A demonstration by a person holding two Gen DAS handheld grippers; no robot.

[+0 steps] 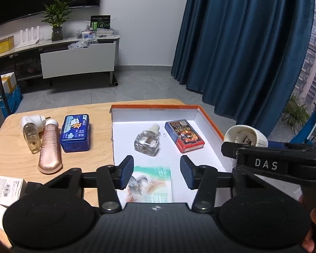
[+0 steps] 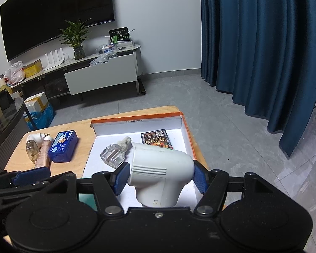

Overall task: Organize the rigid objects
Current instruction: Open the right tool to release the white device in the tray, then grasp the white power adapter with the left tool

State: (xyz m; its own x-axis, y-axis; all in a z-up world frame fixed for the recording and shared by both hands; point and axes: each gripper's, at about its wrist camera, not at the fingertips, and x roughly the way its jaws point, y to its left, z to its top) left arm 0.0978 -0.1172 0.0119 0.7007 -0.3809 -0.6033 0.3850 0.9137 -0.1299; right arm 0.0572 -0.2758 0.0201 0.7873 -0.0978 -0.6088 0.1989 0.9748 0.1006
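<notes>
Right hand-held gripper (image 2: 161,178) is clamped on the white plug-in heater (image 2: 158,166), one pad against each flank, hanging over the near right part of the orange-edged box (image 2: 185,130). That's the piece in play, and it isn't down yet.

Left hand-held gripper (image 1: 156,171) has its pads apart with nothing between them. A printed packet (image 1: 151,181) lies flat on the box floor right beneath it.

Just ahead of the right one sits the clear refill bottle (image 2: 113,155), and beyond it the card pack (image 2: 157,138) near the far wall. Off to the left of both, out on the table (image 1: 90,162), the blue tin (image 1: 75,132) and the pink tube (image 1: 50,147) wait.

Here's the worry: the heater is smooth, rounded plastic with an angled stem, so it could twist in the pads as it goes down, I reckon. Let go too high and it may roll into the bottle just ahead and knock it. The two tools are close side by side too, so a sideways swing could clip the left one. And the box wall on the right is near enough to catch the heater's wide end.
</notes>
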